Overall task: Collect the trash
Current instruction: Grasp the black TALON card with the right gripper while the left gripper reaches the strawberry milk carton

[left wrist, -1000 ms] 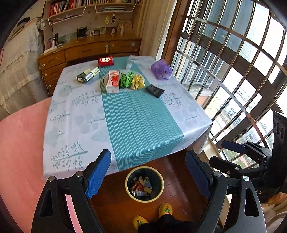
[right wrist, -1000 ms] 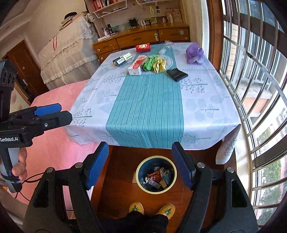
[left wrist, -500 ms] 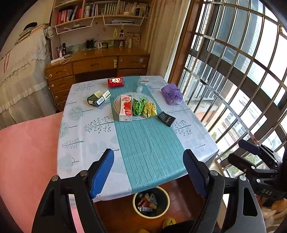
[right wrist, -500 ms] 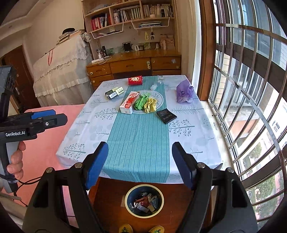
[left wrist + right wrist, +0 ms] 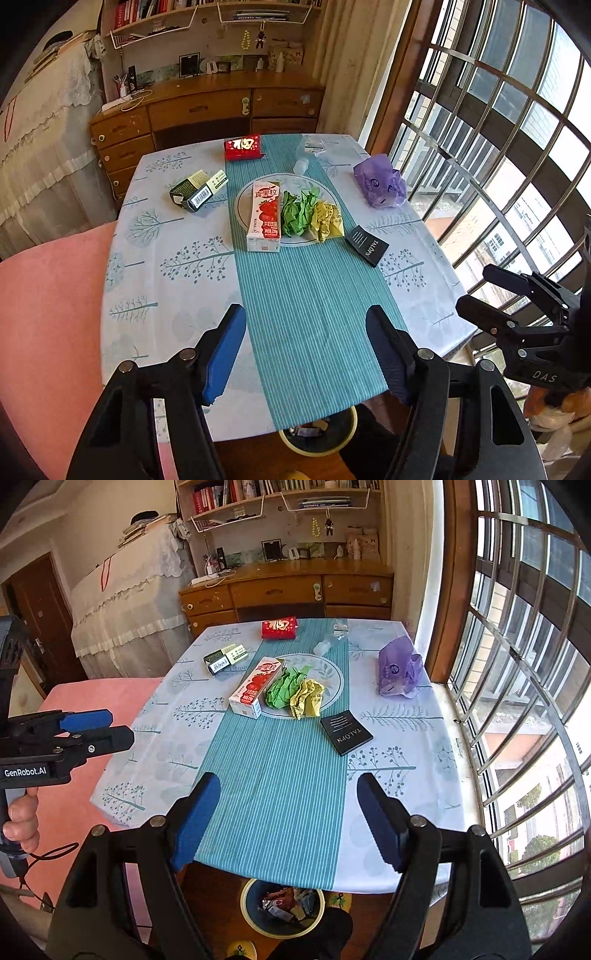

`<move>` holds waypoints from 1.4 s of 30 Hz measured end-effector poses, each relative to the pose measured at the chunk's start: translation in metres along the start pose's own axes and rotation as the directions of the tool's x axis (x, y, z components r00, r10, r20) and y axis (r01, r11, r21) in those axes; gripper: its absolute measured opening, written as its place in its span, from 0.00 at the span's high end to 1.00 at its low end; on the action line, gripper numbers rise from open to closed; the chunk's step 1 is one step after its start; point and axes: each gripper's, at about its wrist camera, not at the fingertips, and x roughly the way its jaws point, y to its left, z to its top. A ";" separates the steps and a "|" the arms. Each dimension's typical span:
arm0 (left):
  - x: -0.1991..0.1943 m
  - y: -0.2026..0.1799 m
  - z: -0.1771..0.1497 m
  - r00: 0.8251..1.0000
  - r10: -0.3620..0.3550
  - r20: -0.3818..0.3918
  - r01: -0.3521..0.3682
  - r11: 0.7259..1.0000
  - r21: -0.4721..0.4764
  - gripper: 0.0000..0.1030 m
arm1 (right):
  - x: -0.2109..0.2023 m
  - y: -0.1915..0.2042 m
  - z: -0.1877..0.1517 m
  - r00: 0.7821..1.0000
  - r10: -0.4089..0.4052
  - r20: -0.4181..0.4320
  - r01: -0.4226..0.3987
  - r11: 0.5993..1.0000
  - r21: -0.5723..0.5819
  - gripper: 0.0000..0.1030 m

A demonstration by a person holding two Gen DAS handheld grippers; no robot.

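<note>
A red-and-white juice carton [image 5: 264, 216] [image 5: 256, 686], crumpled green paper [image 5: 297, 212] [image 5: 284, 690] and a yellow wrapper [image 5: 327, 219] [image 5: 308, 698] lie on a plate [image 5: 243, 199] [image 5: 332, 675] at the table's middle. My left gripper [image 5: 306, 332] is open and empty above the near table edge. My right gripper [image 5: 288, 797] is open and empty too, also near the front edge. A yellow-rimmed trash bin [image 5: 282, 908] [image 5: 317, 435] with several wrappers stands on the floor under the table's front edge.
On the table also lie a red box [image 5: 242, 147], a dark cigarette pack [image 5: 197, 190], a purple bag [image 5: 380, 181], a black card [image 5: 366, 245] and a clear plastic bag [image 5: 312, 146]. A pink surface [image 5: 48, 295] is at the left, window bars at the right.
Both grippers have risen and moved forward over the table's near edge. The bin has slid to the bottom of both views. Both stay open.
</note>
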 end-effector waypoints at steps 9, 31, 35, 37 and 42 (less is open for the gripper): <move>0.124 -0.016 0.064 0.993 0.004 -0.115 -0.019 0.992 -0.125 0.35 | 0.123 -0.075 0.036 0.988 0.045 -0.145 -0.058 0.995 -0.087 0.28; 0.233 0.037 0.107 0.969 0.141 -0.205 -0.198 0.935 -0.294 0.35 | 0.267 -0.094 0.038 0.965 0.013 -0.263 -0.095 0.949 -0.299 0.44; 0.239 0.048 0.114 0.967 0.143 -0.213 -0.203 0.934 -0.295 0.35 | 0.274 -0.098 0.049 0.961 0.017 -0.277 -0.098 0.954 -0.282 0.44; 0.240 0.052 0.117 0.965 0.143 -0.219 -0.204 0.935 -0.289 0.35 | 0.279 -0.103 0.057 0.959 0.026 -0.282 -0.103 0.960 -0.259 0.45; 0.254 0.056 0.126 0.963 0.134 -0.233 -0.195 0.945 -0.264 0.35 | 0.292 -0.113 0.077 0.956 0.044 -0.291 -0.102 0.977 -0.190 0.45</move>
